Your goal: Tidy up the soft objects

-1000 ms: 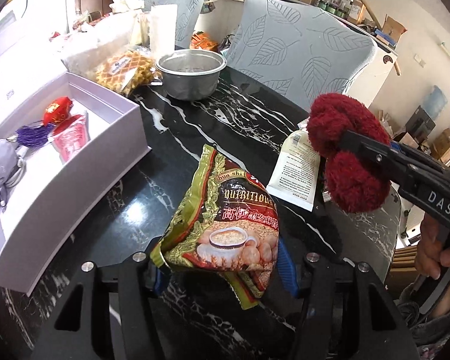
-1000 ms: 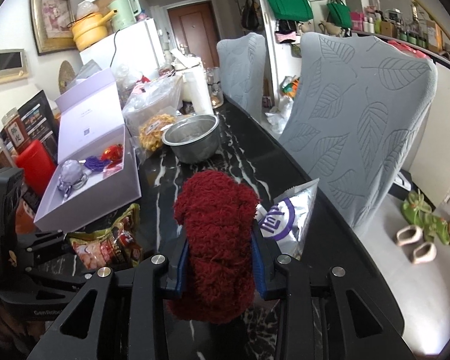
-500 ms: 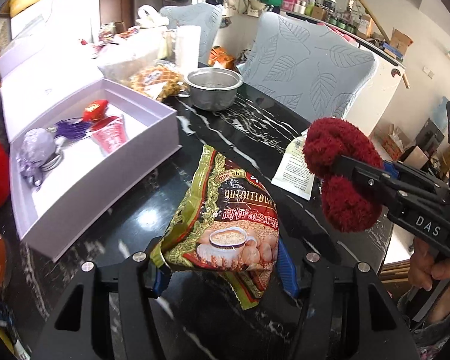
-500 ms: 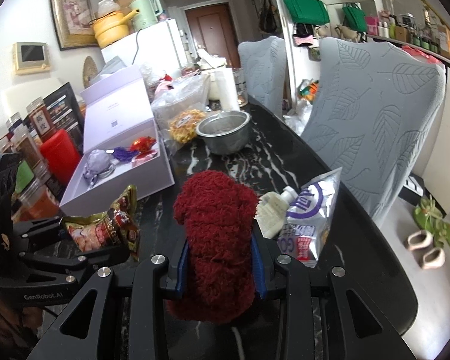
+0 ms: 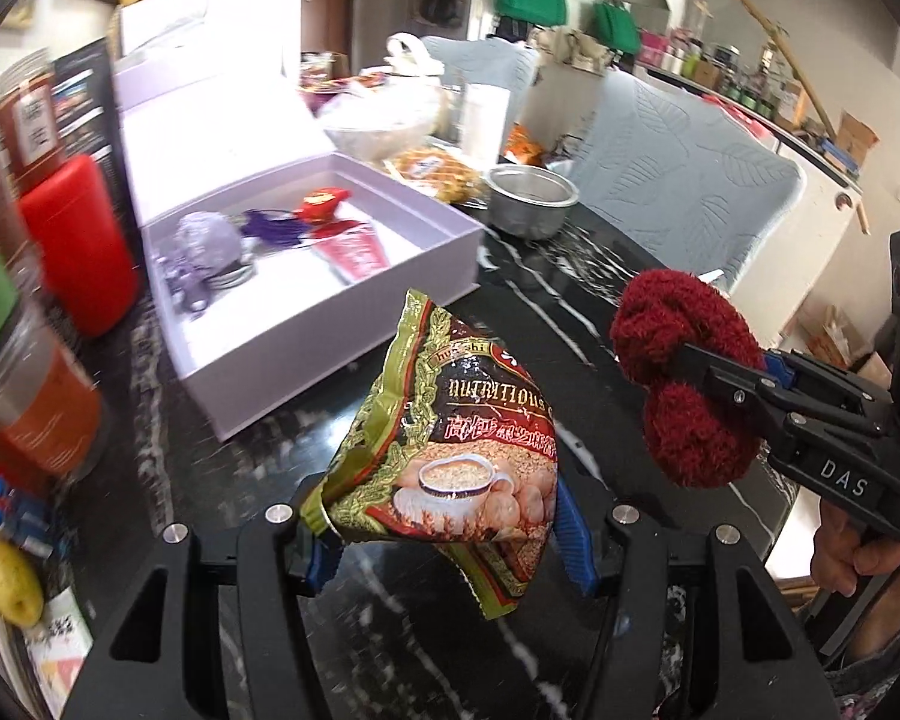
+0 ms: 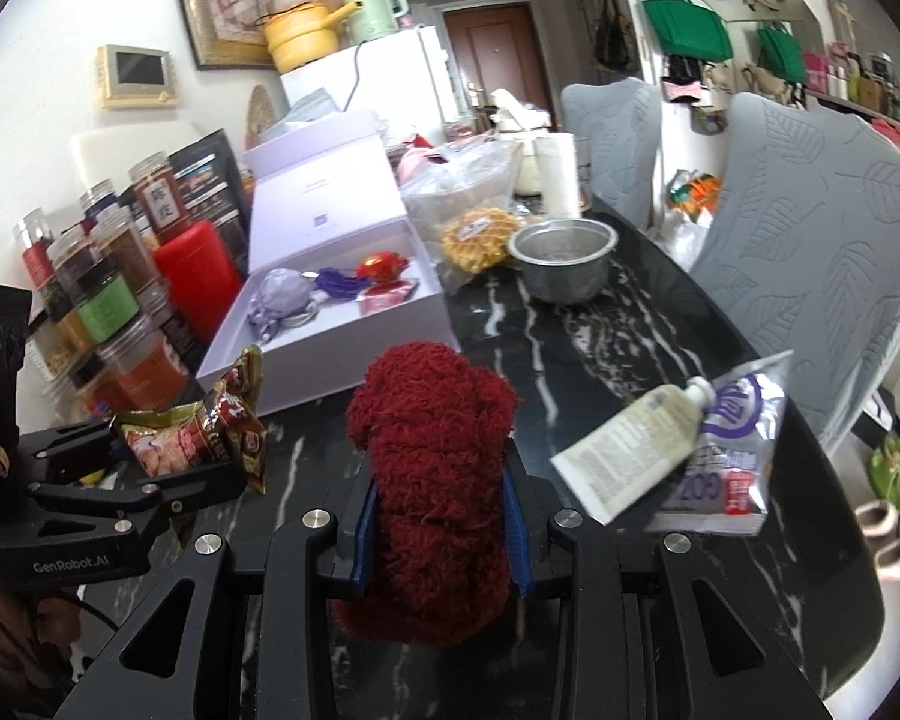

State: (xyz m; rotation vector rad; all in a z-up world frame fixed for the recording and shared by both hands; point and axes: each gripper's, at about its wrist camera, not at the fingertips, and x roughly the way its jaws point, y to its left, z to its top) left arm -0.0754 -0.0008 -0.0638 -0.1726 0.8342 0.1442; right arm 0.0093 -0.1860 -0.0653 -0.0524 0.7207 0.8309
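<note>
My left gripper [image 5: 444, 534] is shut on a green and red oatmeal packet [image 5: 450, 438] and holds it above the black marble table [image 5: 546, 300]. My right gripper [image 6: 438, 516] is shut on a dark red fluffy sock bundle [image 6: 432, 438], also above the table; it shows at the right of the left wrist view [image 5: 684, 384]. The packet shows at the left of the right wrist view [image 6: 210, 420]. An open lilac box [image 5: 306, 300] ahead left holds a lilac pouch [image 5: 204, 240], a purple tassel and red items.
A white tube [image 6: 636, 432] and a silver-purple pouch [image 6: 732, 450] lie at the table's right edge. A metal pot [image 6: 564, 258] and waffle bag [image 6: 480, 234] stand behind. Jars and a red canister [image 5: 84, 240] line the left. Grey chairs [image 6: 822, 252] stand right.
Both grippers have swung left and back with their loads; the lilac box now lies more centrally ahead, and the jars at the left have come into view.
</note>
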